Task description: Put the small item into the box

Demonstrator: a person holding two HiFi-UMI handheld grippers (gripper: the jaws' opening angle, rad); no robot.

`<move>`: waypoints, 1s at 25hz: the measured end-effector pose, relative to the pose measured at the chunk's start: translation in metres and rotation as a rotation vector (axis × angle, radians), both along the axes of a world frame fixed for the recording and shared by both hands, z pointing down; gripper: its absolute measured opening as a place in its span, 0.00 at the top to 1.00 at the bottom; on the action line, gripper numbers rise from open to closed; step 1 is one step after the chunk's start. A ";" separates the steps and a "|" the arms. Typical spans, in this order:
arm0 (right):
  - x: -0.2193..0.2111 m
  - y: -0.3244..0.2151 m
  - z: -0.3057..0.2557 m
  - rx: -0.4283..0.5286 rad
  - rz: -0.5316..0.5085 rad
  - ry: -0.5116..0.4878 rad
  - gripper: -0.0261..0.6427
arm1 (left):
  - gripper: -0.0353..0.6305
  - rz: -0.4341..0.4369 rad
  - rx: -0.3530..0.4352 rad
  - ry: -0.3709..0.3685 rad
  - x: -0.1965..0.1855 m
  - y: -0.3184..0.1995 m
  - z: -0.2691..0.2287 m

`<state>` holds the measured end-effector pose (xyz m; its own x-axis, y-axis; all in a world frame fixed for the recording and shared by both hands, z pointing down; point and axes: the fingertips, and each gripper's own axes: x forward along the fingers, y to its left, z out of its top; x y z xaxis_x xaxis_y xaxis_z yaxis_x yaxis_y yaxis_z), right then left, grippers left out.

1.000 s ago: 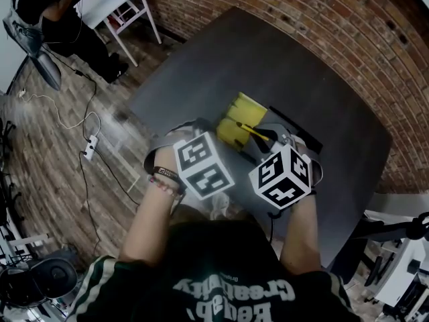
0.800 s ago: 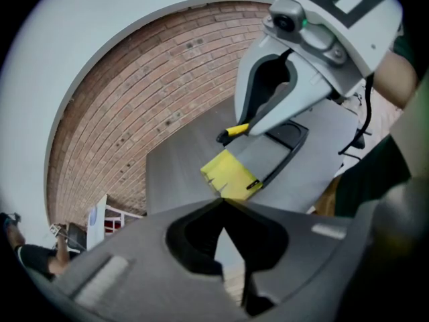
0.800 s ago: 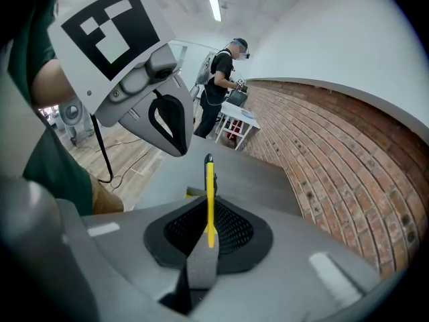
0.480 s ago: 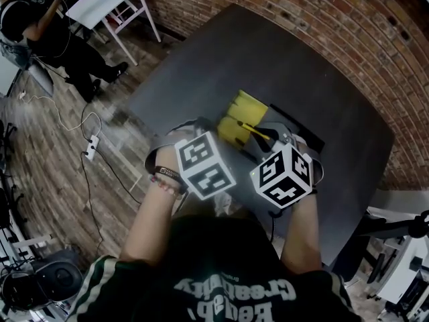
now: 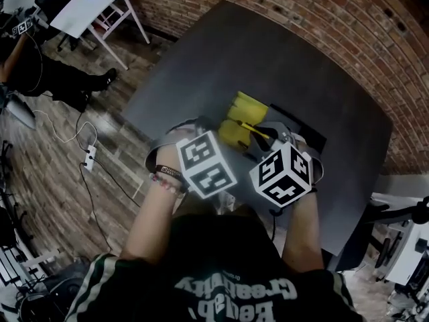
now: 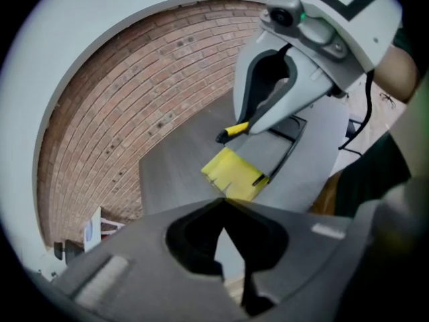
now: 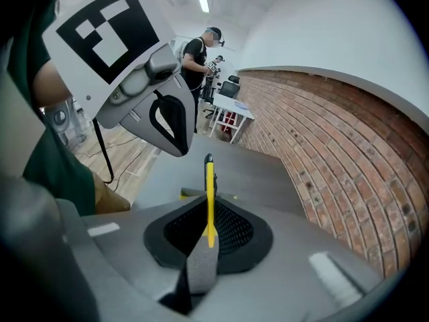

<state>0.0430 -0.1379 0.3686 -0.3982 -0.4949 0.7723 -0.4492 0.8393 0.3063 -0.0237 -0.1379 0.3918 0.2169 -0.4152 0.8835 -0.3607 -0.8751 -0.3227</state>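
While both forearms reach out over the dark surface (image 5: 221,52), count: two hand-held grippers, two marker cubes, one yellow box, one small item, which is a thin yellow stick with a black tip.
Small item (image 7: 209,180): pinched between the pads of the right hand-held gripper (image 7: 209,206); its long axis runs in line with the jaws, black tip foremost, pointing away from the person and down toward the box.
Box (image 5: 240,116): rests on the surface just ahead of both grippers; the stick's tip hangs over it and, in the left gripper view, stands apart from it.
Left hand-held gripper (image 6: 224,200): jaw tips pressed together, nothing between them, aimed down at the box's near edge.
Arms: side by side, both tilted downward; the marker cubes (image 5: 206,164) sit just beside each other without touching, and a dark wristband (image 5: 164,175) circles the left wrist.
Surroundings: one brick wall (image 5: 322,19) along the surface's far side; plank floor (image 5: 60,159); one white table (image 5: 94,2); one other person (image 7: 200,56) well apart.
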 end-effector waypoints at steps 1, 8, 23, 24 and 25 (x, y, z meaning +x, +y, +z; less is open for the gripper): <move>-0.004 -0.003 0.000 -0.004 0.008 0.002 0.91 | 0.94 0.010 -0.001 0.003 -0.003 -0.004 -0.001; -0.028 -0.026 -0.001 -0.023 0.082 0.014 0.91 | 0.94 0.089 -0.011 0.013 -0.026 -0.029 0.000; -0.024 -0.041 0.040 -0.101 0.169 -0.017 0.91 | 0.94 0.115 -0.044 0.034 -0.025 -0.052 0.033; -0.025 -0.043 0.043 -0.106 0.163 -0.021 0.91 | 0.94 0.111 -0.048 0.034 -0.023 -0.055 0.035; -0.025 -0.045 0.046 -0.110 0.157 -0.024 0.91 | 0.94 0.107 -0.049 0.034 -0.021 -0.057 0.037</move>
